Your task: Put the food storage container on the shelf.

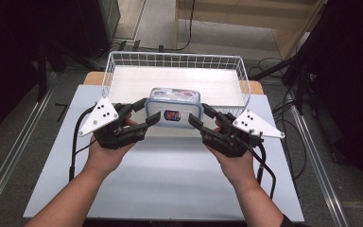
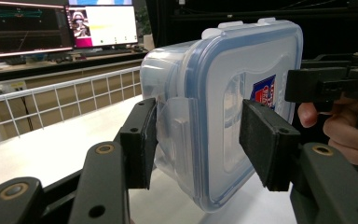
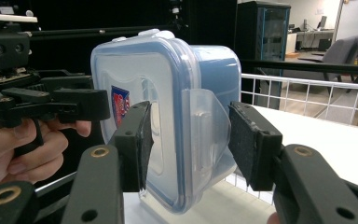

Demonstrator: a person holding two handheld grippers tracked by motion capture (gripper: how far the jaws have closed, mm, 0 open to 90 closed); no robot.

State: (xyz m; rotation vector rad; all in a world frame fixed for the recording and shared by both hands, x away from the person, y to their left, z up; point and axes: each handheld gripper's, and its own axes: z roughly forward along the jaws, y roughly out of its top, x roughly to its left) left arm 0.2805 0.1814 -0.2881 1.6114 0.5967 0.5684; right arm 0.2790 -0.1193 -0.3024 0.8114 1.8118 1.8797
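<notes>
Two black hand-held grippers, foam-padded, both pinching one rounded, translucent blue-rimmed plastic box.

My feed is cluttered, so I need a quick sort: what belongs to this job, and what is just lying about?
In the job:
- lidded plastic container, held at both ends
- left gripper
- right gripper
- white wire basket just behind

Lying about:
- monitors
- office chair
- floor cables

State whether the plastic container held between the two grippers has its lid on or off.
On. The blue-rimmed lid sits on the plastic container, and a side latch flap lies folded down over its edge.
</notes>
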